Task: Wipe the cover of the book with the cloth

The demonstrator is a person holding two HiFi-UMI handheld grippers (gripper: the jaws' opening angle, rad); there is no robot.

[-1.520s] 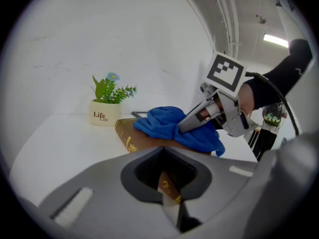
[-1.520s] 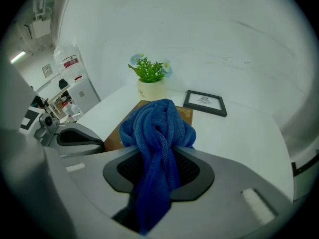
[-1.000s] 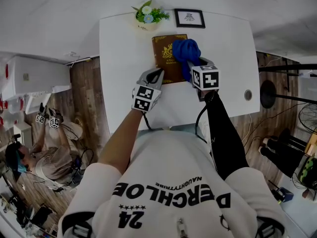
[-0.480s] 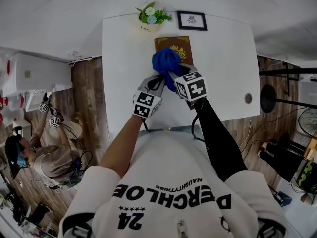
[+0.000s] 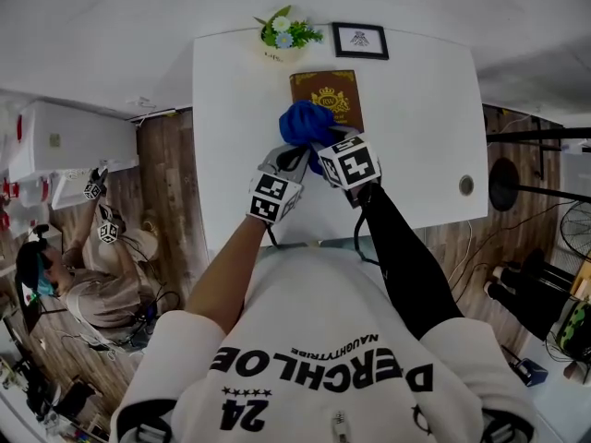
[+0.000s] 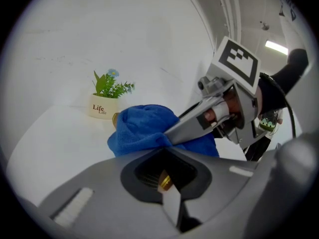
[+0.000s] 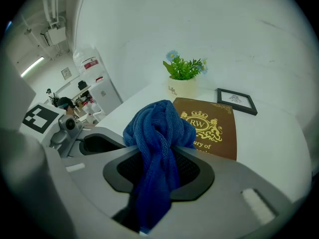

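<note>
- Right gripper (image 5: 323, 150): jaws clamped on a bunched blue cloth (image 7: 157, 128), whose free end hangs down between them.
- Left gripper (image 5: 291, 158): jaws drawn together. A gilt sliver shows at their tips, judged to be the near left corner of the book (image 5: 331, 90), pinned to steady it.
- Book: brown cover with a gold crest, lying flat on the white table (image 5: 416, 109), just in front of the potted plant (image 5: 282, 40) and the picture frame (image 5: 360, 39).
- Cloth position: the wad sits on the near left part of the cover. The crest and the far and right parts are exposed.
- Progress (judgement): wiping is under way, with cloth and cover in contact. The cover shows no mark to tell wiped from unwiped areas, so the exposed remainder should be counted as still to do.
</note>
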